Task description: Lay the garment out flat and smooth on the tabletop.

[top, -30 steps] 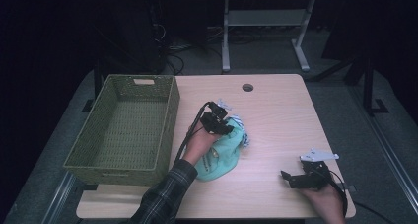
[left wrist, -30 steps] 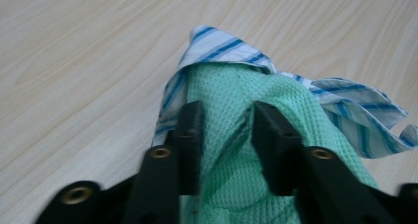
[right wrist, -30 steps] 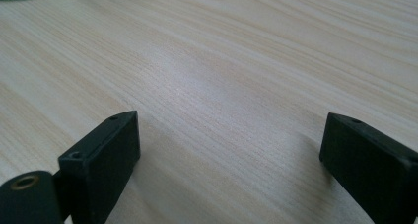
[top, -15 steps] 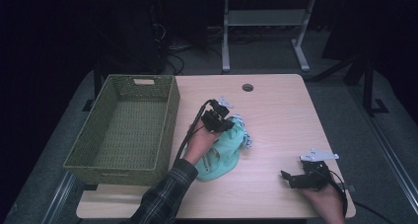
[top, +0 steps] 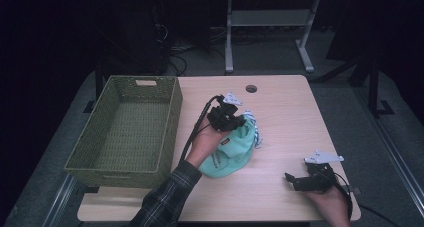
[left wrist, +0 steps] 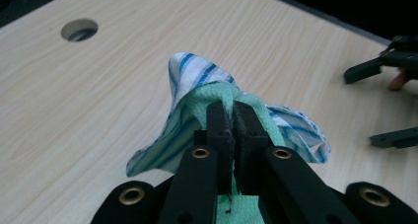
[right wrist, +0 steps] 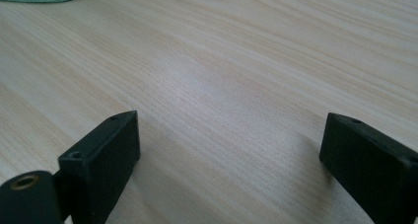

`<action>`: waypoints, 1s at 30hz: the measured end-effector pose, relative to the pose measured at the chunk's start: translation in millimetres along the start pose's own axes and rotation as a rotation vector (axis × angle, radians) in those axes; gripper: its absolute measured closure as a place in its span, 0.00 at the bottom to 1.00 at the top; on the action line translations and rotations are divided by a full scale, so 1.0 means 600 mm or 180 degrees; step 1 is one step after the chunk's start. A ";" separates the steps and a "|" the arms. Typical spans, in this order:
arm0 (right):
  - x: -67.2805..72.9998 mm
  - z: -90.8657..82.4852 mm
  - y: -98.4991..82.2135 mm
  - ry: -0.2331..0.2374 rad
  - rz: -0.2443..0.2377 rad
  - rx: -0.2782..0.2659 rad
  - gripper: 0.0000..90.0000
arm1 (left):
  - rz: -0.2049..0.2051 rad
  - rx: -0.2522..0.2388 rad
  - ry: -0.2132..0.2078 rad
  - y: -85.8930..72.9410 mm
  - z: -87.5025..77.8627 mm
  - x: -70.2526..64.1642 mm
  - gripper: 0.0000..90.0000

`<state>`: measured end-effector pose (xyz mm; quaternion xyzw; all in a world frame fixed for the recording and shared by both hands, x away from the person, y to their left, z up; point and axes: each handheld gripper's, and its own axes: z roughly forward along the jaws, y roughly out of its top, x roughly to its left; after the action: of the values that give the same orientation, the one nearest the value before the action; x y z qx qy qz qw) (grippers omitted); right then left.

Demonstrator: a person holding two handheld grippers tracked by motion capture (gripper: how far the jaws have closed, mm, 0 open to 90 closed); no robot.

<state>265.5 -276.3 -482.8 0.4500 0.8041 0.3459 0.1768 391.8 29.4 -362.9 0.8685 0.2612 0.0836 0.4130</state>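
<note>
green basket [top: 125, 132] walls off table [top: 285, 107] left, right half open

Left gripper [left wrist: 230, 116] black, flat-barred jaws, brass-ringed rivets, black cable trailing behind, plaid sleeve [top: 165, 199], right gripper [top: 296, 182] black, blocky pads, grey three-cornered plate on top

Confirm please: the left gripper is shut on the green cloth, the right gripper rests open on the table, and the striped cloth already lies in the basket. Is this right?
Not quite. The striped cloth is not in the basket; it lies on the table, draped around the green cloth, as the left gripper view shows. The left gripper is shut on the green cloth, and the right gripper rests open on the table.
</note>
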 end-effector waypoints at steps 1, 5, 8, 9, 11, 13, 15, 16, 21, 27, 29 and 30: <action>0.000 0.000 0.000 -0.0001 0.0002 -0.0001 0.09 | 0.0024 -0.0029 -0.0004 0.001 -0.005 0.000 0.96; 0.000 0.000 0.000 0.0000 0.0003 0.0000 0.09 | 0.0052 0.0128 0.0136 -0.010 -0.001 0.020 0.96; 0.000 0.000 0.000 0.0000 0.0002 -0.0001 0.09 | 0.0027 0.0210 0.0182 -0.022 0.008 0.032 0.96; 0.000 0.000 0.000 0.0000 0.0002 0.0000 0.09 | 0.0003 0.0248 0.0217 -0.027 0.012 0.036 0.96; 0.000 0.000 0.000 0.0000 0.0002 0.0001 0.09 | -0.0064 0.0368 0.0312 -0.045 0.025 0.051 0.95; 0.000 0.000 0.000 -0.0001 0.0002 0.0000 0.09 | -0.0086 0.0460 0.0369 -0.056 0.033 0.059 0.95; 0.000 0.000 0.000 -0.0001 0.0002 0.0000 0.09 | -0.0106 0.0480 0.0376 -0.060 0.035 0.063 0.95; 0.000 0.000 0.000 -0.0002 0.0001 0.0004 0.09 | -0.0137 0.0503 0.0384 -0.066 0.038 0.066 0.95; 0.005 -0.002 0.006 -0.0087 -0.0087 -0.0019 0.18 | -0.0189 0.0650 0.0453 -0.093 0.050 0.074 0.95; 0.020 0.001 0.032 0.0053 -0.0164 -0.0092 0.28 | -0.0238 0.0724 0.0459 -0.116 0.057 0.077 0.94; 0.022 0.002 0.037 0.0105 -0.0170 -0.0115 0.29 | -0.0238 0.0732 0.0457 -0.119 0.058 0.077 0.94; 0.027 0.006 0.048 0.0229 -0.0201 -0.0124 0.33 | -0.0238 0.0748 0.0458 -0.122 0.059 0.076 0.94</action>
<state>276.3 -251.1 -464.2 0.4081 0.8169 0.3717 0.1674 415.4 67.9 -444.7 0.8922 0.3304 0.0990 0.2915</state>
